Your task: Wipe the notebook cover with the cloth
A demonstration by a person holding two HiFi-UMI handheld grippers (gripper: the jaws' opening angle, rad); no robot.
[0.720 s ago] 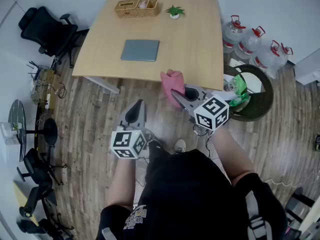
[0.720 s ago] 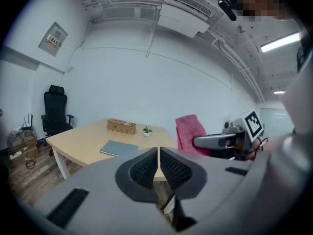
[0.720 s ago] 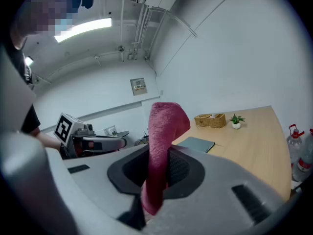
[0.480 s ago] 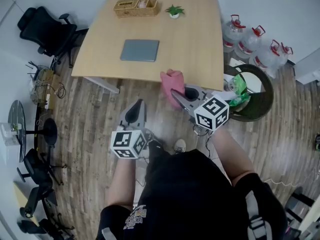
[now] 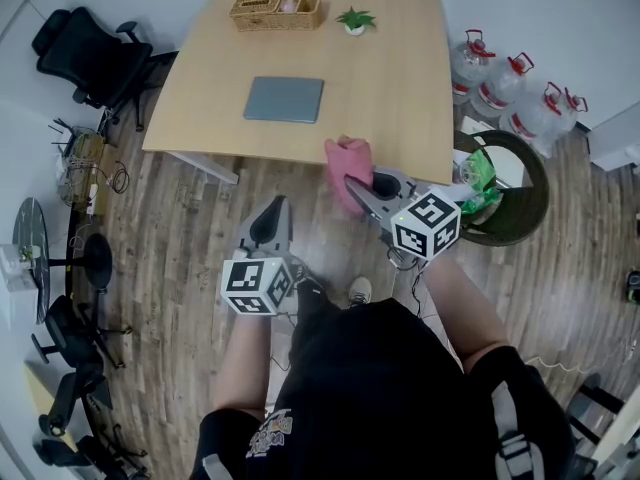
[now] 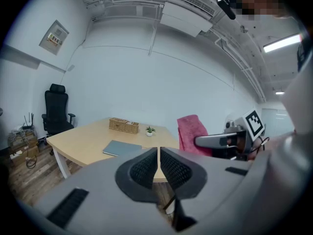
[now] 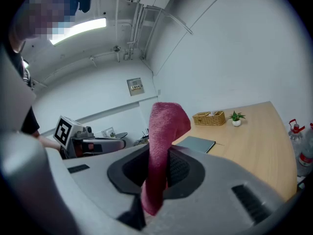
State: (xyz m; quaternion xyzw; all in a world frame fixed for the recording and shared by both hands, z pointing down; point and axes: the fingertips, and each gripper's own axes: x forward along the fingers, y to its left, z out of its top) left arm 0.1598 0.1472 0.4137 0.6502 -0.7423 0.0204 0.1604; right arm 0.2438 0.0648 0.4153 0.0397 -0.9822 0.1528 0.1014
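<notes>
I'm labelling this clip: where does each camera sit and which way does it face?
Head view: on the head, steeply down at the table and notebook; forearms, left gripper and right gripper show.
Left gripper view: on that gripper, along its shut, empty jaws toward the table; right gripper at right.
Right gripper view: on that gripper, along jaws clamped on the cloth, toward the table; left gripper at left.
Shared: all show the notebook, basket and plant.

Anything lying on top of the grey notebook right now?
Nothing: the flat grey notebook lies bare on the light wooden table. The pink cloth hangs clamped in the right tongs, off the notebook. Whatever is beneath the notebook is hidden.
</notes>
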